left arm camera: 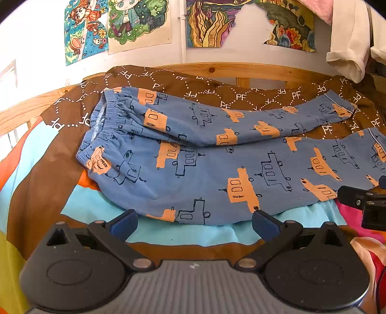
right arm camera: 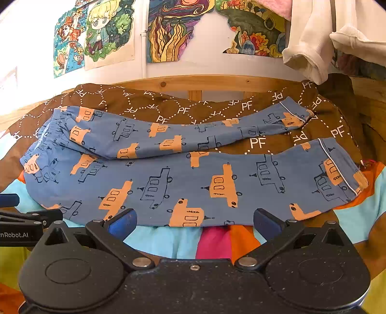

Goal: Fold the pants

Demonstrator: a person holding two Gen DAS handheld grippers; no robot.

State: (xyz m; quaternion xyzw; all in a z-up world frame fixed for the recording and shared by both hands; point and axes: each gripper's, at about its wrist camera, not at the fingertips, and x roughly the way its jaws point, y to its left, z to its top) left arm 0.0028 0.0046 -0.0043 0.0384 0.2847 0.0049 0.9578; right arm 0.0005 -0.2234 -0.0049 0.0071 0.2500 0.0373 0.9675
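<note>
Blue pants (left arm camera: 205, 174) with orange and outlined car prints lie spread sideways on the bed, waistband at the left, both legs running right. They also show in the right wrist view (right arm camera: 193, 178), cuffs at the right. My left gripper (left arm camera: 194, 221) is open and empty, just short of the near leg's lower edge. My right gripper (right arm camera: 194, 222) is open and empty at the same near edge, further right. The right gripper's side shows in the left wrist view (left arm camera: 361, 200), and the left one's in the right wrist view (right arm camera: 26, 222).
The pants rest on a brown blanket (left arm camera: 217, 89) with white PF lettering over a multicoloured sheet (right arm camera: 168, 239). A wooden bed rail (right arm camera: 193, 82) runs behind. Drawings hang on the wall (left arm camera: 144, 21). White clothing (right arm camera: 311, 48) hangs at the upper right.
</note>
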